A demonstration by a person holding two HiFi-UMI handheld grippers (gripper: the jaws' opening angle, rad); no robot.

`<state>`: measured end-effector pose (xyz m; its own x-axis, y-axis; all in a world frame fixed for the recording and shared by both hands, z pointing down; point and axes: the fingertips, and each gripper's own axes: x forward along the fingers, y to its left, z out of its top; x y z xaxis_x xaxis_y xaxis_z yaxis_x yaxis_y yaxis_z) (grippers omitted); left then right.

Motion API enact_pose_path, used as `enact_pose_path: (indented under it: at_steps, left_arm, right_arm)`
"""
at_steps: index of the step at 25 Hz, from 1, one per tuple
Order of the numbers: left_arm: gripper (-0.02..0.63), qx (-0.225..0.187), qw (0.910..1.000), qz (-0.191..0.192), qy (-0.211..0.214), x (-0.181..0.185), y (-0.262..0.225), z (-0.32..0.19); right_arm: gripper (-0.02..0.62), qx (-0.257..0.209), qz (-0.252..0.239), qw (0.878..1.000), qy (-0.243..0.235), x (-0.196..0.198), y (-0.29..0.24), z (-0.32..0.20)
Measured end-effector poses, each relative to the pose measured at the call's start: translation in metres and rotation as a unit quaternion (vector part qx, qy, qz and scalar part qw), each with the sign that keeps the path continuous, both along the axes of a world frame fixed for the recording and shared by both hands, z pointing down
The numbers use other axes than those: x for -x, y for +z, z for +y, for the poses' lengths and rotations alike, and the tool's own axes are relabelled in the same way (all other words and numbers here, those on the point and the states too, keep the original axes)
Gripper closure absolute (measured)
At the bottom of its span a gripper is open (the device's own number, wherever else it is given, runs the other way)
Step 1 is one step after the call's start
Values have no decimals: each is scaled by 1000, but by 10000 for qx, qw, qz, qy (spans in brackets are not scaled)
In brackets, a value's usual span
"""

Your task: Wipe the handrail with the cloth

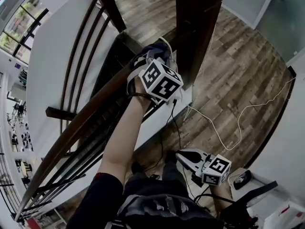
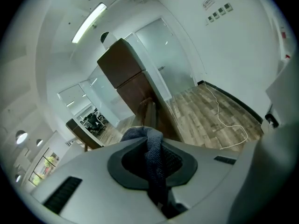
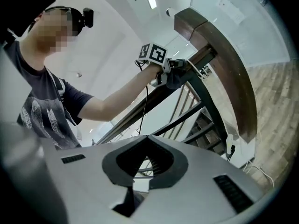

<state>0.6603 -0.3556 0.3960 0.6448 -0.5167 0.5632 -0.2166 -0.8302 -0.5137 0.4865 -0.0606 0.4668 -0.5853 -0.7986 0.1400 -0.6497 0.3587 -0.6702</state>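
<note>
Wooden handrail (image 1: 81, 128) runs diagonally up to a dark post, rigid and fixed. Left gripper (image 1: 155, 56) at its upper end, jaws clamped on the cloth (image 2: 154, 155), cloth at the rail there. Right gripper (image 1: 190, 157) low by the hip, jaws together, nothing in them. Cloth dark blue, knit-looking, probably soft, light, may bunch and drag on wood; pinch a fold, leave a loose wad to press down
</note>
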Motion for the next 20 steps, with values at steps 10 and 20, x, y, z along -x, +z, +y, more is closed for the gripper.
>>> enact_pose_path:
  at_steps: [10, 20]
  left_arm:
    - [566, -431, 9960, 660, 417, 45, 70, 62]
    - [566, 159, 9989, 276, -352, 56, 203, -38]
  right_arm:
    - [594, 273, 30, 9996, 21, -12, 25, -8]
    - [594, 927, 117, 9955, -184, 10, 75, -5]
